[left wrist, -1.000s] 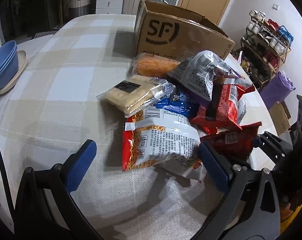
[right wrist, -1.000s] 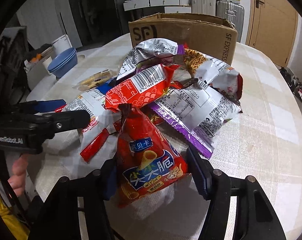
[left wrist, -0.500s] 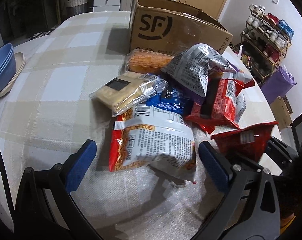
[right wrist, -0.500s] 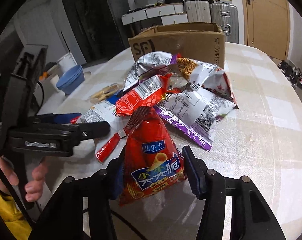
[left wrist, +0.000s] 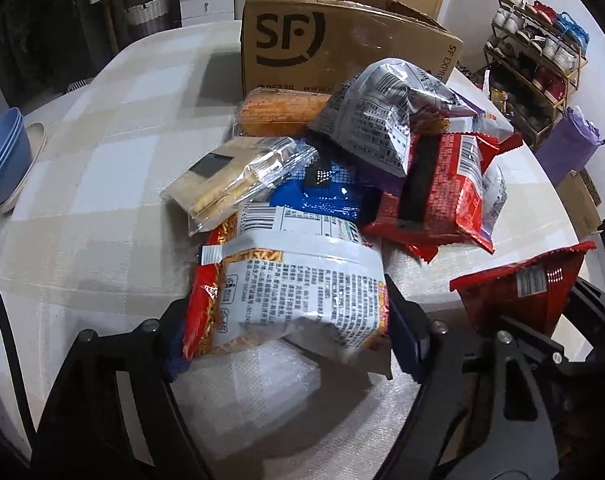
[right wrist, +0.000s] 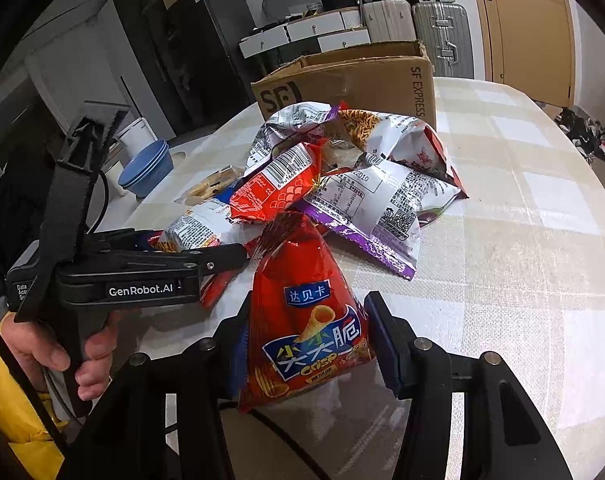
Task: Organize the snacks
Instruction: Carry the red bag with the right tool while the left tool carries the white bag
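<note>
Since a second ago, the left gripper [left wrist: 286, 332] has been closed from wide apart onto the white-and-red noodle snack bag [left wrist: 290, 288], and the red cone crisp bag [right wrist: 306, 320] has been raised clear of the pile by the right gripper [right wrist: 308, 340]. Both tongs are now clamped, each on its own packet.

The picking step is judged to be in hand: two packets are held, while the rest of the heap is left on the checked tablecloth [left wrist: 82, 152] in front of the SF cardboard box [left wrist: 322, 40]. The next move is expected to be a lift of the noodle bag off the pile, then a carry of both packets over the box's near wall to its open top. Care is called for, since the noodle bag's far edge is overlapped by the clear biscuit pack [left wrist: 238, 180] and the blue packet [left wrist: 322, 196], which could be dragged.

The packets are glossy, crinkled foil film, puffed with air and easily crushed. The crisp bag is pinched into a cone shape with a serrated seal on top. The box is stiff matte corrugated card with flaps raised. Beside the box, a silver foil bag [left wrist: 382, 116] and an orange cylindrical roll [left wrist: 278, 112] are seen. The cloth is a coarse weave.
</note>
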{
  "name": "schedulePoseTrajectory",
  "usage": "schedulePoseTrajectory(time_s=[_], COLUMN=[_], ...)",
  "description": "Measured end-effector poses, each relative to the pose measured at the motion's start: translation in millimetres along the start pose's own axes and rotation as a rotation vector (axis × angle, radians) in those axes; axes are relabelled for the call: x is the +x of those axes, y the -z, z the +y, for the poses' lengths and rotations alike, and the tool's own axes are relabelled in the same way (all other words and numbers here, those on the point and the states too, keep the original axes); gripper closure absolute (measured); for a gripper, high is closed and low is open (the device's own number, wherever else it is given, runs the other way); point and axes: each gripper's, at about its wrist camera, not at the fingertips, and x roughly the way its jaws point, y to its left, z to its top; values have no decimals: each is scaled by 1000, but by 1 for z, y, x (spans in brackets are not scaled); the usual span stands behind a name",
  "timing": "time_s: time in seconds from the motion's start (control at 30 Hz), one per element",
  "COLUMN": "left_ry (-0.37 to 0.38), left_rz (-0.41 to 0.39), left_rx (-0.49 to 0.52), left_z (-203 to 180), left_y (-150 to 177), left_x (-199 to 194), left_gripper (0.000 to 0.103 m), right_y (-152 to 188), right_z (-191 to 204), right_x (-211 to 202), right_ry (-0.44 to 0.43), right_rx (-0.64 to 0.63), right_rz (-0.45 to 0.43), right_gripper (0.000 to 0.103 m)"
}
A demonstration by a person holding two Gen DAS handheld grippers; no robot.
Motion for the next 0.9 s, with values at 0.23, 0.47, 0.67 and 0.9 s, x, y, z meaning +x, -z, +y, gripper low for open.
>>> schedulePoseTrajectory(time_s=[0.23, 0.47, 0.67, 0.9], left_ry=[27, 65, 66, 135], left_rz=[-24, -33, -92, -138], left_rx=[38, 10, -15, -46], left_z=[-6, 17, 34, 45], left_y=[3, 13, 14, 18], left_x=[-14, -27, -52, -82], left_gripper=[44, 46, 46, 46], right_y=[-1, -6, -11, -16], right_z=[-4, -5, 4, 17], right_x=[-3, -4, -21, -32], right_ry=[3, 15, 12, 13], right_rx=[15, 75, 65, 43], right_rz=[0, -8, -75, -103], right_gripper=[51, 50, 50, 50])
